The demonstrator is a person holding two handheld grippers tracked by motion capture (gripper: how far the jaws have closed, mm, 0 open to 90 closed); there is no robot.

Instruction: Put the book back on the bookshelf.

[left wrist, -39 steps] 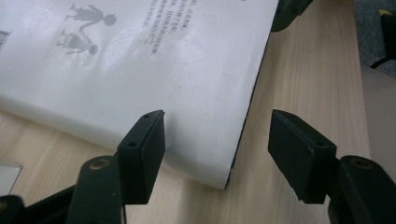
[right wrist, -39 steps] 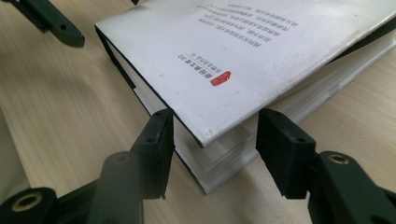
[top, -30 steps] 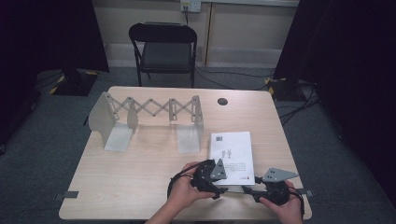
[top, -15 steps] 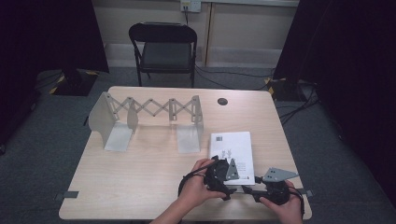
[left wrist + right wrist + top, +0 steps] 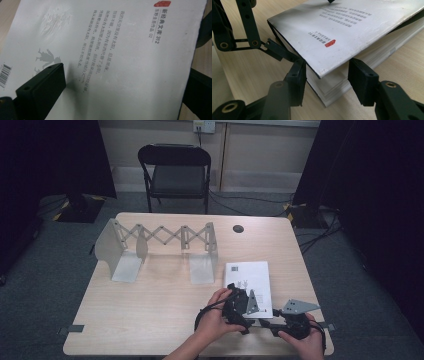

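Observation:
A white book (image 5: 252,277) with a red mark lies flat at the table's near right. My left gripper (image 5: 244,306) rests over its near end. In the left gripper view its jaws (image 5: 127,77) have just been opening and stand wide. One fingertip (image 5: 47,82) lies on the cover (image 5: 112,37); the other is past the book's edge. From the near right, my right gripper (image 5: 264,323) points left at the book's corner. In the right gripper view its jaws (image 5: 327,82) press on both sides of that corner (image 5: 352,27), and the cover rides slightly above the pages.
A grey expanding book rack (image 5: 160,237) stands at the back left of the wooden table (image 5: 150,305). A dark cable hole (image 5: 238,228) sits behind the book. Beyond the table's far edge stands a black folding chair (image 5: 175,170).
The left hand has slid a little to the right, further onto the book's near end, and its jaws have spread. The right gripper has stayed put.

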